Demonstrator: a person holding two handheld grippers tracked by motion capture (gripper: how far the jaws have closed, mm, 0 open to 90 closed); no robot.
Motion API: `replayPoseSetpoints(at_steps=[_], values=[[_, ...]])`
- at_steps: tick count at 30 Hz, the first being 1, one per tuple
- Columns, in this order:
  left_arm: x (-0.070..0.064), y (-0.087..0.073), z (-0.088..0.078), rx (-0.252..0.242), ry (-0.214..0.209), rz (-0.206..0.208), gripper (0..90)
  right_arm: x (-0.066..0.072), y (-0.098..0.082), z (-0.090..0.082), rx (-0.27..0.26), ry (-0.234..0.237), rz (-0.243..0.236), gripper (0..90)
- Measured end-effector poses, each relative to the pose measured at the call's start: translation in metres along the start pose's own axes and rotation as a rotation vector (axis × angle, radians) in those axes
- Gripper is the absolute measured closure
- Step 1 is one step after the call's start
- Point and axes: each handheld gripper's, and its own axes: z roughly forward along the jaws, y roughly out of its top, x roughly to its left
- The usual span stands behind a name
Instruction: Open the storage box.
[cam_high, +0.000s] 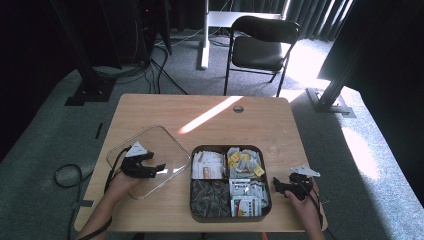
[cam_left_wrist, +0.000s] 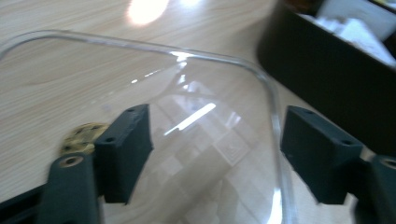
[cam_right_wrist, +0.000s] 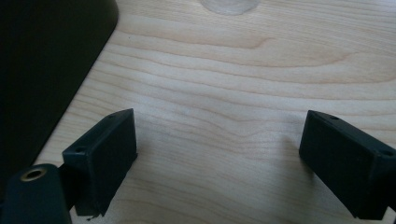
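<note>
The clear lid (cam_high: 150, 159) lies flat on the wooden surface (cam_high: 250, 125), its near edge hidden under the left gripper (cam_high: 156, 162), jaws wide above it. The black box (cam_high: 230, 182) just beside holds packets, too small to identify. The right gripper (cam_high: 276, 186) hovers, jaws wide, empty.

The person's left forearm came in from the lower left edge of the high view, and the left hand (cam_high: 121, 184) held the left tongs (cam_high: 150, 162) low, pointing up and to the right, the jaws spread wide (the left gripper view showed a broad gap between the two black pads). The right hand (cam_high: 306, 201) held the right tongs (cam_high: 278, 184) near the lower right, aimed leftward, their jaws likewise wide apart with nothing between them.
</note>
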Motion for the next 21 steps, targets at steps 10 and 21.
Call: replayPoseSetpoints(at_steps=[10,21], values=[[-0.026,-0.004,0.006,0.001,-0.06,0.078,7.8,0.0,0.0,0.0,0.0,0.0,0.0,10.6],[-0.048,-0.013,0.015,0.035,-0.122,0.169,0.1,0.0,0.0,0.0,0.0,0.0,0.0,10.6]])
